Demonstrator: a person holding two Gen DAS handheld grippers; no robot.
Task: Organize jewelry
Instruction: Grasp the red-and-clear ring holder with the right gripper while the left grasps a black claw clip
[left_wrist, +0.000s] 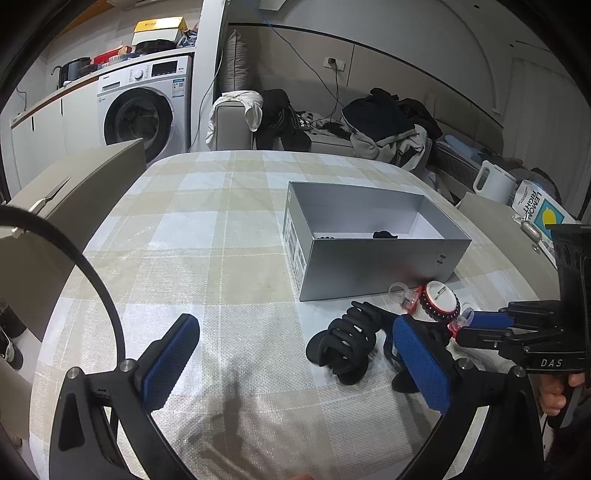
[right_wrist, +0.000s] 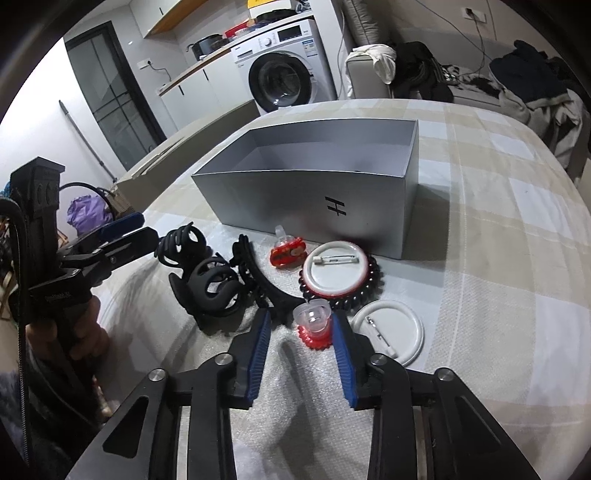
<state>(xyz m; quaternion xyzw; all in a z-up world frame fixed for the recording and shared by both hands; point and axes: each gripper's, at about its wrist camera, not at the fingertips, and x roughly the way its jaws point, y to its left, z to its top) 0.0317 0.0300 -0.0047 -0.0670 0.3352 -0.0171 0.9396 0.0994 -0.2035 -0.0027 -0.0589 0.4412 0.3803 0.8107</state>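
Checked cloth covers the table. Low in the right wrist view, the right gripper stands partly apart around a clear-and-red clip, one pad touching it, the other just clear. Centre frame, the silver box reads "H". The left gripper gapes wide, empty; "DAS" marks the right gripper's body.

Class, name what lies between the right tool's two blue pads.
A small clear-and-red clip sits between the pads of the right tool, seen in the right wrist view.
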